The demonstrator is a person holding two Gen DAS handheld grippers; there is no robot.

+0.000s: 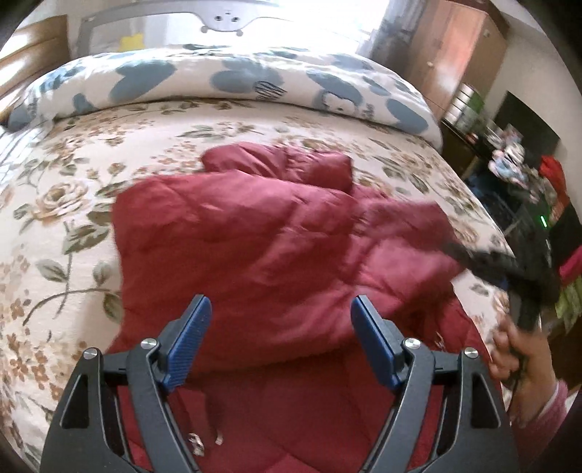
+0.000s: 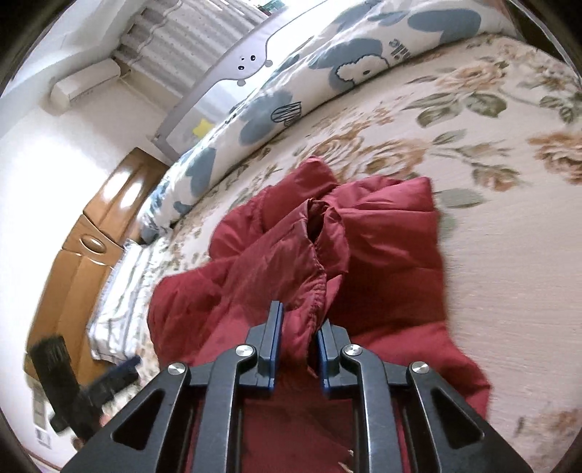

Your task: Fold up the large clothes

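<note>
A dark red padded jacket [image 1: 262, 240] lies crumpled on a floral bedspread [image 1: 54, 203]. My left gripper [image 1: 280, 309] is open and empty, hovering over the jacket's near part. My right gripper [image 2: 299, 320] is shut on a sleeve of the red jacket [image 2: 287, 269] and holds it lifted; the sleeve's cuff opening faces up. In the left wrist view the right gripper [image 1: 502, 262] shows blurred at the jacket's right side, held by a hand [image 1: 516, 356]. In the right wrist view the left gripper [image 2: 80, 385] shows blurred at lower left.
A rolled white quilt with blue shapes [image 1: 232, 80] lies along the far side of the bed, with a grey bed rail [image 1: 225, 18] behind. A wooden headboard [image 2: 109, 225] stands at one end. Cluttered shelves [image 1: 509, 152] stand beyond the bed's right edge.
</note>
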